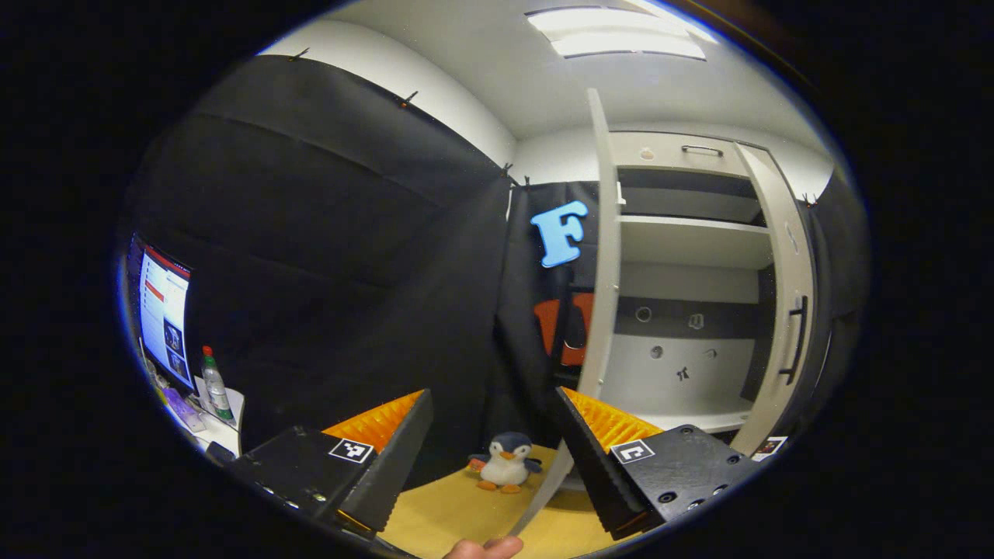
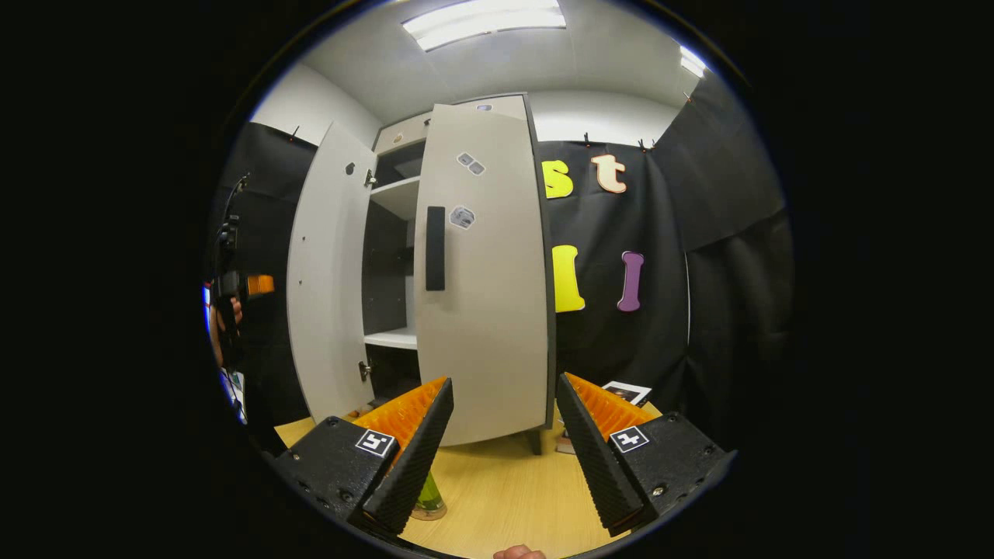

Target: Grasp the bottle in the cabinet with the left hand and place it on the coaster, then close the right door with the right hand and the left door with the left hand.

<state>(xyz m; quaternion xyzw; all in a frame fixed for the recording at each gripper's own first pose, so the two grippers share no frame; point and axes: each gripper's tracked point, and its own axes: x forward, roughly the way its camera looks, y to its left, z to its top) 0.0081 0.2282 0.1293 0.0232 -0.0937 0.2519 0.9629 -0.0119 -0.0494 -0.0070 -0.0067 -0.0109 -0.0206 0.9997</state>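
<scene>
Tall pale grey 2-door cabinet (image 2: pixel 481 295) on a light wooden table (image 2: pixel 505 497), both doors swung out. Green bottle (image 2: pixel 428 497) standing on the table near the front, partly hidden behind the right gripper (image 2: pixel 503 450), which is spread wide and empty. Left gripper (image 1: pixel 491 458) also spread wide and empty, pointing past the left door (image 1: pixel 602 310). Small plush penguin (image 1: pixel 505 464) sitting close to that door's swing path. Likely risks: door catching the penguin, or a sweeping gripper toppling the bottle.
</scene>
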